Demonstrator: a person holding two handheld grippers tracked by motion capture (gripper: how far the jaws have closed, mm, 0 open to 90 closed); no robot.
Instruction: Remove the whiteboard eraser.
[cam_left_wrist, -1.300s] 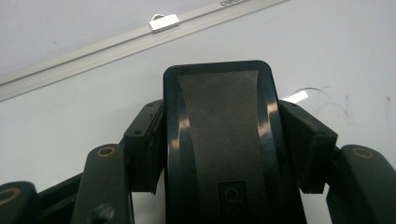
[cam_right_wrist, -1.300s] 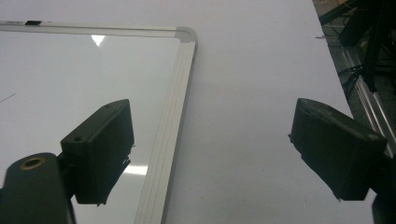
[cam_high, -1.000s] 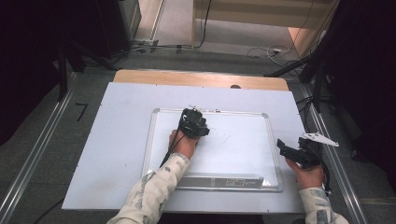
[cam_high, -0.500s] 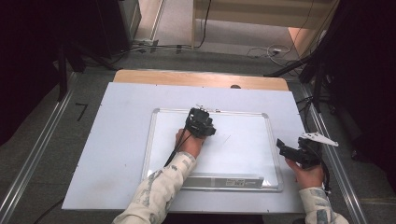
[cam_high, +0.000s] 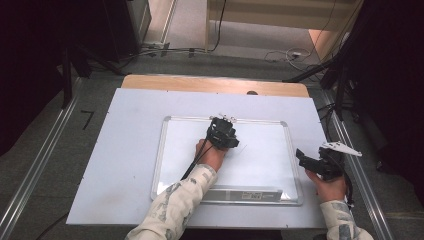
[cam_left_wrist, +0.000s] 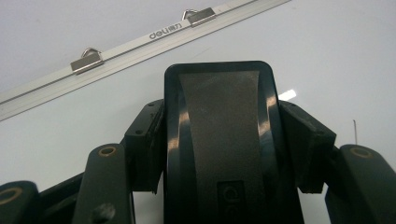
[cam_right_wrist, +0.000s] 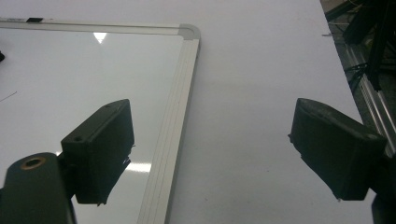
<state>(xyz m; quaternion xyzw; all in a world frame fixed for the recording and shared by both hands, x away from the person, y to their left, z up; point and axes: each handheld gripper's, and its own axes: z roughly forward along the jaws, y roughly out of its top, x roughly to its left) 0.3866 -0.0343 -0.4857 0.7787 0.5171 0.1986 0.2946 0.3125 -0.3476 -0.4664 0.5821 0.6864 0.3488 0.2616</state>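
- the left gripper (cam_high: 223, 134) was clenched on a black whiteboard eraser (cam_left_wrist: 224, 140), its pads pressed against the eraser's two sides, over the upper middle of the whiteboard (cam_high: 260, 165).
- the step in hand looked like wiping the board; a faint thin mark (cam_left_wrist: 354, 131) lay just beside the eraser, so the stroke should probably pass over it.
- to wipe well, the felt should sit flat on the surface with even pressure, and the strokes should stop short of the metal frame (cam_left_wrist: 121, 49) and its hanging clips (cam_left_wrist: 87, 59).
- the right gripper (cam_high: 317, 162) hung released, jaws wide apart and holding nothing, over the board's right edge (cam_right_wrist: 175, 126).
- no containers were on the table (cam_high: 130, 130); the tray strip along the board's near edge (cam_high: 245, 194) held nothing i could make out.
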